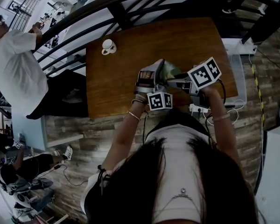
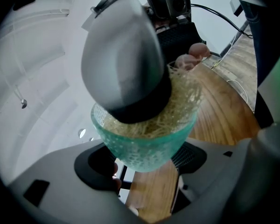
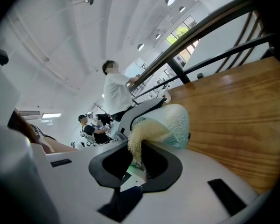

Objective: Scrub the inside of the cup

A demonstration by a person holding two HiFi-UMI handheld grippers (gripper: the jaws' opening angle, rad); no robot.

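Above the near part of the wooden table (image 1: 116, 83), my left gripper (image 1: 151, 78) is shut on a green bubbled glass cup (image 1: 170, 71). In the left gripper view the cup (image 2: 144, 146) sits between the jaws of this gripper (image 2: 147, 164), its mouth turned away. A straw-coloured fibre scrubber (image 2: 182, 101) fills the cup. My right gripper (image 1: 177, 82) is shut on that scrubber (image 3: 147, 132) and pushes it into the cup (image 3: 178, 122); its grey finger (image 2: 123, 69) covers most of the cup's mouth. The right gripper (image 3: 137, 161) pinches the scrubber's tail.
A white handled cup (image 1: 108, 46) stands at the table's far left corner. A dark railing (image 1: 130, 6) runs behind the table. A person in white (image 1: 16, 69) stands at the left. A power strip with cables (image 1: 198, 108) and a clear box (image 1: 240, 73) lie at the right.
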